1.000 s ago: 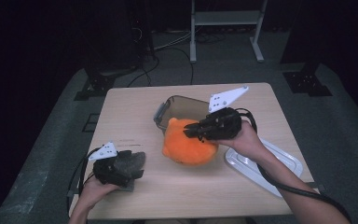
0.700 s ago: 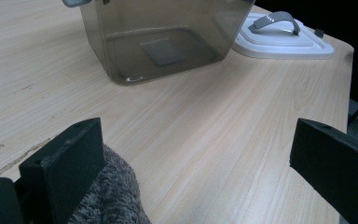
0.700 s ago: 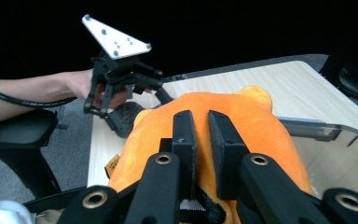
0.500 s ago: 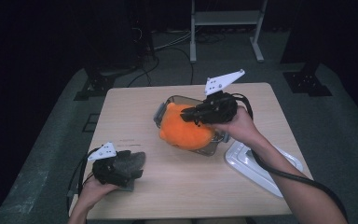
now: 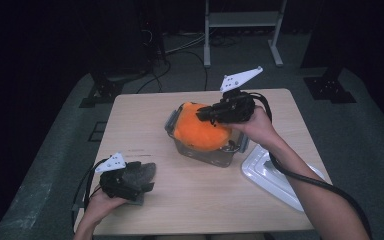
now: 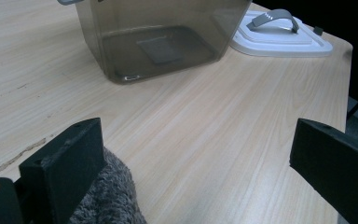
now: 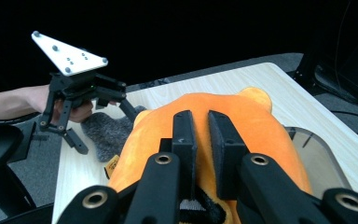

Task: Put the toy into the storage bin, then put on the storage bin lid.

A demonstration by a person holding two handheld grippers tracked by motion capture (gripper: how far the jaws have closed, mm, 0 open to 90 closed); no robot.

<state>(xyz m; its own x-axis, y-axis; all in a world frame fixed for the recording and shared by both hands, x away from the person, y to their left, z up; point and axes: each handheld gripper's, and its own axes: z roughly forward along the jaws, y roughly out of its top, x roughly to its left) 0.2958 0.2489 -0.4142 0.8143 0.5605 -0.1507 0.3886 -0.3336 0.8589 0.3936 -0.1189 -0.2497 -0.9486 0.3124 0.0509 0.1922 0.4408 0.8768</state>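
The right claw [image 5: 206, 114] pinches the orange plush toy [image 5: 200, 131] over the clear box [image 5: 220, 156]. The left claw [image 6: 196, 172] is wide open, holding nothing, beside a gray fuzzy toy [image 5: 136, 173] on the tabletop [image 5: 195, 195].

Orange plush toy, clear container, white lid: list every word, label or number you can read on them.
None can be read.
Orange plush toy: a small tag at its edge, print too blurred to read.
Clear container: a grey square patch on its floor, no legible text.
White lid: small marks on the handle, no letters.
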